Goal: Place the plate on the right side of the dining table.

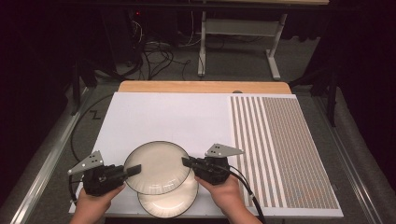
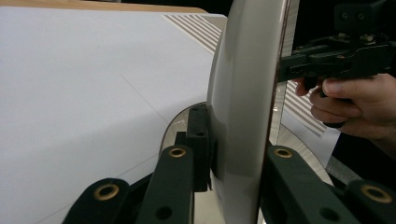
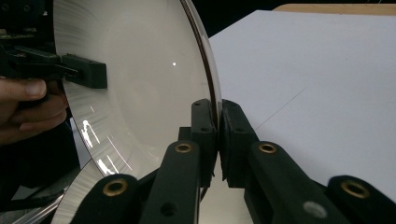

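Near the front edge of the counter (image 1: 140, 112): two cream plates with dark rims, one over the other.
Upper plate (image 1: 158, 167): held off the white sheet (image 1: 163, 116), partly covering the lower plate (image 1: 170, 201), which lies flat at the near edge.
Left tool (image 1: 133, 170): clenched on the upper plate's left rim; its own view has the rim (image 2: 243, 116) wedged between the jaws.
Right tool (image 1: 187, 162): clenched on the opposite rim, its black pads pressed on both faces of the rim (image 3: 212, 105) in the right gripper view.
Key relation: the plate spans the gap between the two tools, which face each other across it, so the line from grip to grip runs left to right and the plate hangs on that axis.
Nearer hand: neither; each hand sits at its own side of the plate, about equally close.
Judgement: any coming shift probably needs both hands travelling together, since one hand leading would tilt or twist the plate.
Free room: open white sheet lies behind the plates, a striped mat (image 1: 285, 149) to the right.
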Demonstrator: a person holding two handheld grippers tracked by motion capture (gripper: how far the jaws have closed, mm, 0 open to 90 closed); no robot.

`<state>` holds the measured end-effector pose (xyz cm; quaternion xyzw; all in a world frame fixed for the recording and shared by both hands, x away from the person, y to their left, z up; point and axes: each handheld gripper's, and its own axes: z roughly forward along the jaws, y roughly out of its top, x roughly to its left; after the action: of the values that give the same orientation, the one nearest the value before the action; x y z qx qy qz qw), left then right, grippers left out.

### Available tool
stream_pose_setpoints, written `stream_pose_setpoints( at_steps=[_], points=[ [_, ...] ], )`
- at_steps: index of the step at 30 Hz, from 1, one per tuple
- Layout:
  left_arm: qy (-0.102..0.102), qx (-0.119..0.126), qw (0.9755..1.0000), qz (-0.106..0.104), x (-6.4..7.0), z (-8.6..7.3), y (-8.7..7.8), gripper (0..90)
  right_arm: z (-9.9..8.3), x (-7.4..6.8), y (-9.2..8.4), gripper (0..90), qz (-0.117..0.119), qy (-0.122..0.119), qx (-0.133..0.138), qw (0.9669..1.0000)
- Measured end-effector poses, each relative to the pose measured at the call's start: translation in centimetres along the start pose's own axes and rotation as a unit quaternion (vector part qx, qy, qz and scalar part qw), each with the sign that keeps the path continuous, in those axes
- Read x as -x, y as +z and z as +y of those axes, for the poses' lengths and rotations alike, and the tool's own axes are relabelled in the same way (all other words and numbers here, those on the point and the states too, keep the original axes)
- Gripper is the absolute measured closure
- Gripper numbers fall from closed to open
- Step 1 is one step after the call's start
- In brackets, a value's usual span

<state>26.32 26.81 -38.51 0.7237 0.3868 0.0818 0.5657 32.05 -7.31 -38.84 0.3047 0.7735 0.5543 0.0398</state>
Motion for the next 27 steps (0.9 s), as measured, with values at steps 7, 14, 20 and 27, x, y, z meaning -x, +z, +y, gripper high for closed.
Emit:
stream_pose_setpoints(
  at_steps=[7,14,20,27],
  points=[
    [0.010,-0.005,0.9999,-0.001,1.4,1.1,1.0,79.1,0.4,0.1,-2.0,88.0,-0.010,-0.009,0.013,0.9998],
    [0.016,-0.010,0.9998,-0.009,2.9,2.3,2.8,78.9,0.8,0.6,-4.5,88.0,-0.028,-0.019,0.028,0.9990],
    [0.014,-0.016,0.9996,-0.019,3.8,2.9,5.0,78.8,0.6,1.6,-6.6,88.0,-0.044,-0.016,0.036,0.9982],
    [0.015,-0.025,0.9990,-0.034,4.7,3.7,7.5,78.7,0.1,2.8,-9.0,88.0,-0.064,-0.009,0.042,0.9970]
  ],
)
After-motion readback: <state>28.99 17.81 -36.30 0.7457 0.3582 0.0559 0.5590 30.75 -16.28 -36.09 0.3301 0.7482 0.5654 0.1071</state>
